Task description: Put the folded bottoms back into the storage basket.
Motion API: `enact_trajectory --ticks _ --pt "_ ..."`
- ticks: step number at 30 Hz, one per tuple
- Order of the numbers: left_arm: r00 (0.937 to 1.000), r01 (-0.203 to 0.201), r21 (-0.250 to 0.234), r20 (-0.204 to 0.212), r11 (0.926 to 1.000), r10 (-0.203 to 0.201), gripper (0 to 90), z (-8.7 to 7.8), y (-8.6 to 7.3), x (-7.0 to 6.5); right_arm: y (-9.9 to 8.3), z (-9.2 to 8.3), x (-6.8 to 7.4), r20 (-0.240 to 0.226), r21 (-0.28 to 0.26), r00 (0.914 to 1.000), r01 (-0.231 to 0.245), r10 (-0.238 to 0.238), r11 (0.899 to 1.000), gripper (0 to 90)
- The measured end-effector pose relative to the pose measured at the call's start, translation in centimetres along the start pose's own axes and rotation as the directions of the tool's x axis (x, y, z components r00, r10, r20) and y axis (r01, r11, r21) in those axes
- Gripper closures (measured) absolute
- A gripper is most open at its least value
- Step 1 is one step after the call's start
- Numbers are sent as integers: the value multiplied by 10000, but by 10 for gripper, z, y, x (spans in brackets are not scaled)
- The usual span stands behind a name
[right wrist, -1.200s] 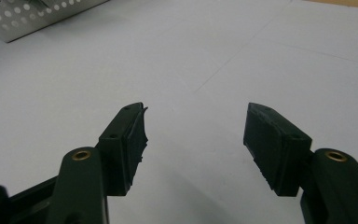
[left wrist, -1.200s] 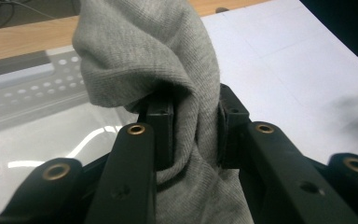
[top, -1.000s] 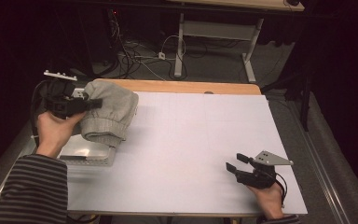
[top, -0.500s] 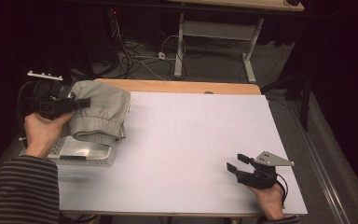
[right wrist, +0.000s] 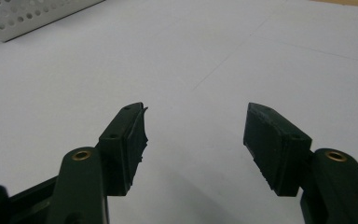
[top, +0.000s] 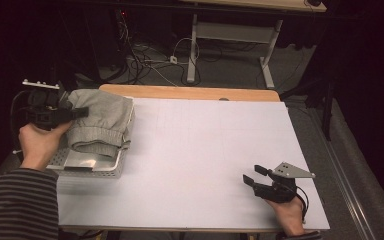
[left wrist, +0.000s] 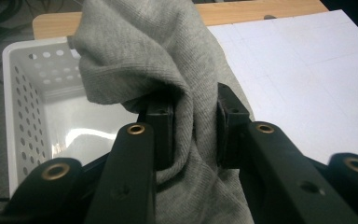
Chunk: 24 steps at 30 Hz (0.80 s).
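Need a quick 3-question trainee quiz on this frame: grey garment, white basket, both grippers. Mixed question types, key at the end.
1. True or false: the left gripper is closed on a fold of the grey garment.
2. Where is the white perforated basket?
A. At the left edge of the table
B. At the middle of the table
C. Beside the right gripper
3. Fill in: the right gripper has its jaws ____ over the bare white table.

Key:
1. True; in the left gripper view the cloth is pinched between both pads.
2. A
3. open, with nothing between them.
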<state>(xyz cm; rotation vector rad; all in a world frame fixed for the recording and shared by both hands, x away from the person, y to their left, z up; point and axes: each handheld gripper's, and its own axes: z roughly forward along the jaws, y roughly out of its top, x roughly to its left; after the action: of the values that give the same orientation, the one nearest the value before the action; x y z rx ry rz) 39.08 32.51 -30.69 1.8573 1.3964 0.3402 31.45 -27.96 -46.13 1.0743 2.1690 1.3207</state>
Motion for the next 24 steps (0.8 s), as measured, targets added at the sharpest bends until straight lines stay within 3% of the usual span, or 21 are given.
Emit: enact_trajectory --ticks 10,24 --pt "10000 60 121 -74 9999 -59 702 12 -3 3 0 0 0 -43 2 10000 20 -20 10000 397" --pt "9985 173 335 -522 9993 -155 700 28 -8 14 0 1 0 -60 12 10000 23 -23 10000 398"
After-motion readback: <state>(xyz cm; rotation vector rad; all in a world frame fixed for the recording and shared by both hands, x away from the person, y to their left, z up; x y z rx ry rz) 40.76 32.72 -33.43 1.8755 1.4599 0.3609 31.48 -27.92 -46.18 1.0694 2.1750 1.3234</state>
